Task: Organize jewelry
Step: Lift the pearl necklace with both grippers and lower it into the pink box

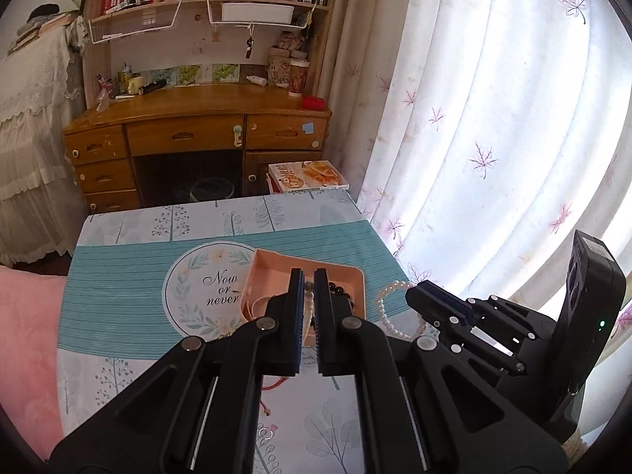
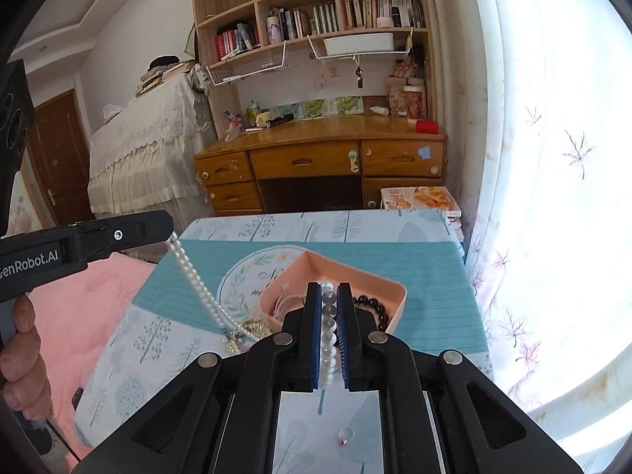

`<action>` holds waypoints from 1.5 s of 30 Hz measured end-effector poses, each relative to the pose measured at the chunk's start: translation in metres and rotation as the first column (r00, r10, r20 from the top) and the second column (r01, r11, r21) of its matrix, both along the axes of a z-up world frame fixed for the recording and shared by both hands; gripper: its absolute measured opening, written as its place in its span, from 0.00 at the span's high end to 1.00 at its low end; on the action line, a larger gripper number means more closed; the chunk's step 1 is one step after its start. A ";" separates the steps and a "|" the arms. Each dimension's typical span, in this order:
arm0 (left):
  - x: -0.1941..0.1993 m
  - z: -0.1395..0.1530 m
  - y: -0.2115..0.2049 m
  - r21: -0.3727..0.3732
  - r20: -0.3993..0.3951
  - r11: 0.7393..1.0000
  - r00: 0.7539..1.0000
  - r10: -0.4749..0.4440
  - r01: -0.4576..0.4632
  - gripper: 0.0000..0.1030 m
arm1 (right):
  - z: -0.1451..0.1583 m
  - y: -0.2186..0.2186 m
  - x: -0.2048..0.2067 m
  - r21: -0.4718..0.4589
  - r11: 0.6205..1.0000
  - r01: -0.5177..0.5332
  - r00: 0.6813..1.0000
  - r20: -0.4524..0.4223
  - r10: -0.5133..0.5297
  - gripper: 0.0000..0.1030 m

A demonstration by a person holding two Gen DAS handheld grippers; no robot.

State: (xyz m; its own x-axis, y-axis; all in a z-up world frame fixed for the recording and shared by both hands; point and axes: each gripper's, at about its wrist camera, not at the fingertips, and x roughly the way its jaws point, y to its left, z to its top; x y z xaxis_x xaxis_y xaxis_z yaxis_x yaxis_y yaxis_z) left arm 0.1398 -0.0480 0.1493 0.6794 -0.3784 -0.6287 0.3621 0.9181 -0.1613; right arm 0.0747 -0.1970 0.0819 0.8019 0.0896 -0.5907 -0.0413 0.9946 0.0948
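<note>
A pink tray (image 1: 347,272) (image 2: 389,288) sits on the patterned tablecloth and holds a black bead bracelet (image 2: 373,306) (image 1: 339,290) and a thin pink cord (image 1: 256,304). My left gripper (image 1: 309,276) (image 2: 170,231) is shut on a white pearl necklace (image 2: 197,280) (image 1: 307,316) and lifts it; the strand hangs down to a gold chain pile (image 2: 247,330). My right gripper (image 2: 329,290) (image 1: 418,290) is shut on a pearl bracelet (image 2: 328,339) (image 1: 389,308), just in front of the tray.
The tablecloth (image 1: 138,272) covers a small table beside a pink bed cover (image 2: 94,300). A small clear earring (image 2: 344,434) (image 1: 265,433) lies near the front. A curtain (image 1: 493,138) hangs on the right; a wooden desk (image 1: 205,126) stands behind.
</note>
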 end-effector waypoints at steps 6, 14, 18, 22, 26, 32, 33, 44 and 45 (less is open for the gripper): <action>0.037 -0.006 -0.018 0.000 -0.014 1.000 1.000 -0.005 0.005 0.98 | 0.011 -0.005 0.027 -0.005 1.000 0.013 1.000 -0.019 -0.013 0.92; 0.092 -0.027 -0.036 0.006 -0.035 1.000 0.999 0.003 -0.003 0.98 | -0.029 -0.014 0.093 0.026 0.999 0.031 0.994 -0.107 -0.028 0.92; 0.115 -0.022 -0.037 -0.018 -0.032 1.000 0.999 0.011 -0.012 0.98 | -0.053 -0.020 0.119 0.030 0.999 0.045 0.989 -0.143 -0.040 0.92; 0.126 -0.012 -0.036 -0.042 -0.011 0.999 1.000 0.008 -0.008 0.98 | -0.074 -0.023 0.137 0.032 0.998 0.046 0.984 -0.171 -0.040 0.92; 0.137 -0.018 -0.039 -0.041 -0.029 0.999 1.000 0.003 -0.004 0.98 | -0.091 -0.026 0.155 0.038 0.998 0.053 0.979 -0.198 -0.044 0.91; 0.151 -0.060 -0.045 0.011 -0.099 1.000 0.995 -0.011 0.012 0.97 | -0.107 -0.032 0.158 0.049 0.997 0.066 0.975 -0.214 -0.054 0.84; 0.153 -0.068 -0.046 0.026 -0.113 1.000 0.993 -0.012 0.015 0.97 | -0.108 -0.034 0.158 0.051 0.996 0.068 0.975 -0.215 -0.056 0.84; 0.132 -0.099 -0.019 0.063 -0.187 0.998 0.982 0.026 -0.014 0.58 | -0.095 -0.040 0.122 0.051 0.995 0.083 0.980 -0.186 -0.072 0.83; 0.126 -0.097 -0.015 0.062 -0.181 0.998 0.983 0.028 -0.017 0.58 | -0.093 -0.040 0.116 0.054 0.995 0.081 0.981 -0.181 -0.070 0.83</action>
